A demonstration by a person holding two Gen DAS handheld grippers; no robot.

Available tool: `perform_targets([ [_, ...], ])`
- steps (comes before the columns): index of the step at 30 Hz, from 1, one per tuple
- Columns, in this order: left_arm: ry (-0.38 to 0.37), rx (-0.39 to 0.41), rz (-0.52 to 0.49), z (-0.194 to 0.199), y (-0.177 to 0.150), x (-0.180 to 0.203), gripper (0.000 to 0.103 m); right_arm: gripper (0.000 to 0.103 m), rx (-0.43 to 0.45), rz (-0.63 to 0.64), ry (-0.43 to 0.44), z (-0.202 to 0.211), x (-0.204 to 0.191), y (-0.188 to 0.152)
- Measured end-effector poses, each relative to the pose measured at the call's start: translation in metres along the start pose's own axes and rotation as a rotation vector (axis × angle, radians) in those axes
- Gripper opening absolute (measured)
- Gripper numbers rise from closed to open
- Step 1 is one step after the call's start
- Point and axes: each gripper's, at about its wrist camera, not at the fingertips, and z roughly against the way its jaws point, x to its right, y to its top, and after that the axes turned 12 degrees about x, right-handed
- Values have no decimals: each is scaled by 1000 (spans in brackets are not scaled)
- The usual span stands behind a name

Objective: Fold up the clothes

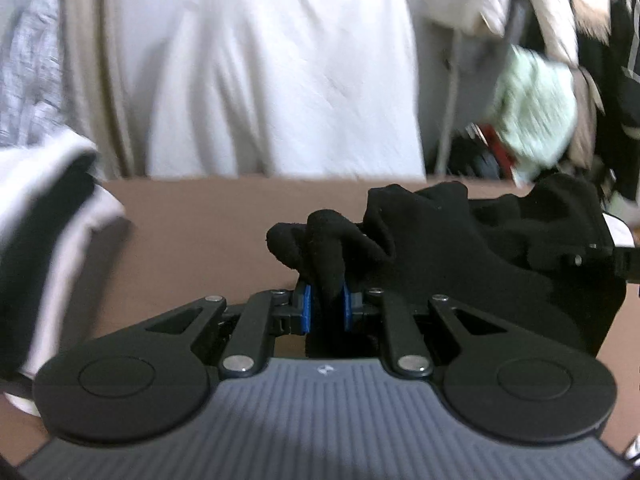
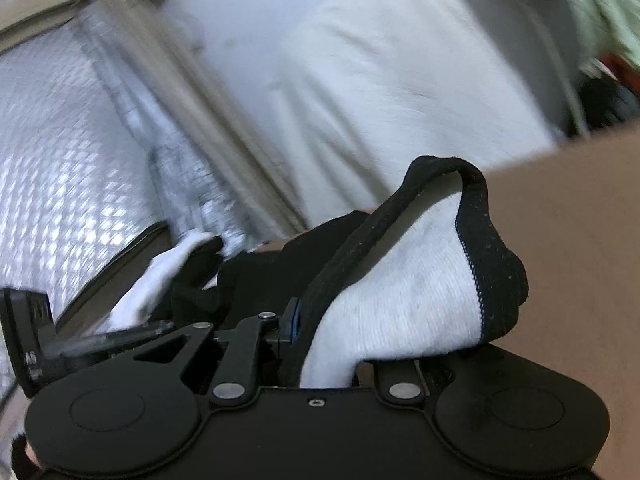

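My left gripper (image 1: 326,306) is shut on a bunched fold of a black garment (image 1: 440,248), held above the brown table (image 1: 192,248). The garment stretches right toward the other gripper's black body (image 1: 616,260). My right gripper (image 2: 316,320) is shut on the same garment's edge, where a black hem band (image 2: 472,184) borders a white inner side (image 2: 400,292). The cloth drapes over the right finger and hides it. Only the left blue pad (image 2: 295,320) shows.
A black and white garment (image 1: 44,248) lies at the table's left. A white draped cloth (image 1: 280,80) hangs behind the table. A pale green cloth (image 1: 536,108) and dark clutter sit at the back right. A quilted white surface (image 2: 52,160) is on the left.
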Motion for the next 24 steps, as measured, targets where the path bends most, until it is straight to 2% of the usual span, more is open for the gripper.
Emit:
perform_targets([
  [2,42,67,-3,13,16,-12,14,21,-21,60,36,-14,-26,17],
  [5,102,169,14,35,40,-35,14,21,-112,139,26,-42,-72,48],
  [7,131,209,61,46,51,-55,14,21,-214,236,39,-65,-113,65],
  [9,129,251,123,55,59,-77,14,21,-292,337,74,-88,-149,90],
  [12,128,326,218,70,69,-114,14,21,-348,457,87,-114,-202,126],
  [15,179,412,273,92,77,-146,13,21,-354,566,124,-137,-258,156],
  [18,320,492,261,108,93,-176,13,21,-340,671,202,-168,-306,174],
  [21,468,563,276,125,105,-216,13,20,-303,721,344,-209,-342,186],
  [22,479,571,308,127,99,-233,13,20,-281,718,410,-226,-353,188],
  [24,454,577,404,126,79,-272,13,20,-244,676,533,-262,-363,184],
])
